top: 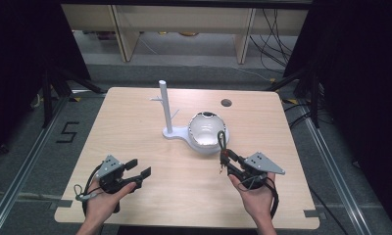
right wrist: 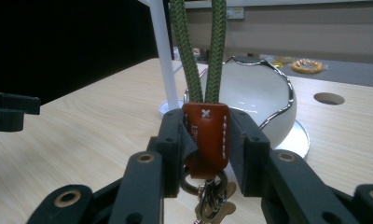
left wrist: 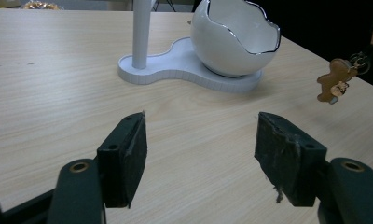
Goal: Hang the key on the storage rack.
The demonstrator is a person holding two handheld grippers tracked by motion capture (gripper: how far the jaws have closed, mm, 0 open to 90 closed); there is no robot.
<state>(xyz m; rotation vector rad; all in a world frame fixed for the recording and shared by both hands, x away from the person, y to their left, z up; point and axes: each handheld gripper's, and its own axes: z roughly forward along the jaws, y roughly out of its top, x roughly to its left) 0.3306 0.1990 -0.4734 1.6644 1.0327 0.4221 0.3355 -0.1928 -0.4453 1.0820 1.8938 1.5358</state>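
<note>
With the right gripper point(right wrist: 205, 140) clamped on the keychain's point(right wrist: 206, 135) leather tab and the left gripper point(left wrist: 201, 149) open, the loop point(top: 222, 140) could miss the stand's point(top: 165, 108) peg.

High view overhead; gripper views low, close, sharing white bowl point(left wrist: 236, 39).

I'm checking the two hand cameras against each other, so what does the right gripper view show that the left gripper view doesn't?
Right gripper view alone: the right gripper shut on the brown leather tab of a keychain, its green cord loop rising upward, and a round hole in the table. Left gripper view alone: the left gripper with fingers apart and nothing between them, and a small gold charm dangling at right. Both share the white bowl, the white post on its base and the wooden table.
</note>
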